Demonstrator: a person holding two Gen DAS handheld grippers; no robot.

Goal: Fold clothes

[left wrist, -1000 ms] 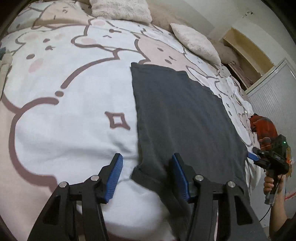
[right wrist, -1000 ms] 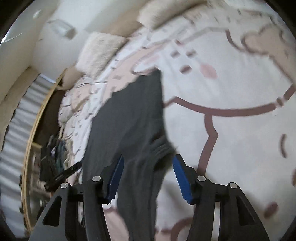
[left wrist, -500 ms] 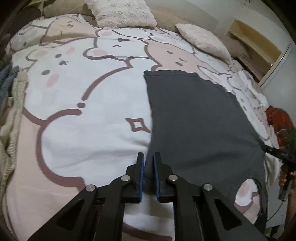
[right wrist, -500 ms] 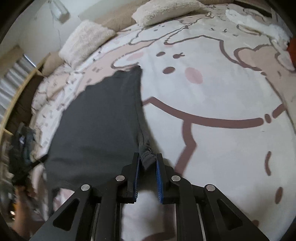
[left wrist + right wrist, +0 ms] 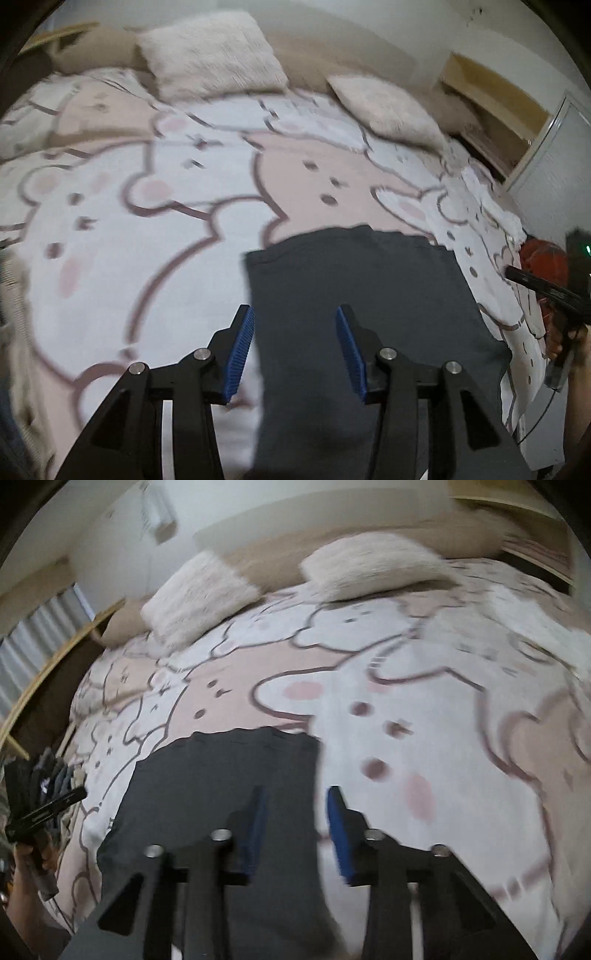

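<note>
Both tools, left tool [image 5: 294, 347] and right tool [image 5: 295, 823], now spread, released from dark garment [image 5: 362, 295]; garment folded shorter.

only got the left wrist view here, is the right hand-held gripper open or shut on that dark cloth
Observer: Open. In the right wrist view, the right hand-held gripper has its blue pads apart and nothing pinched between them.
Operator: where's it sitting over the cloth
Observer: It straddles the right edge of the dark grey garment. One pad is over the cloth, and the other seems to be over the bedspread.
Operator: anything off to my left i can't make out
Observer: A pile of grey and blue clothes sits at the bed's edge, beyond the left hand-held gripper.
</note>
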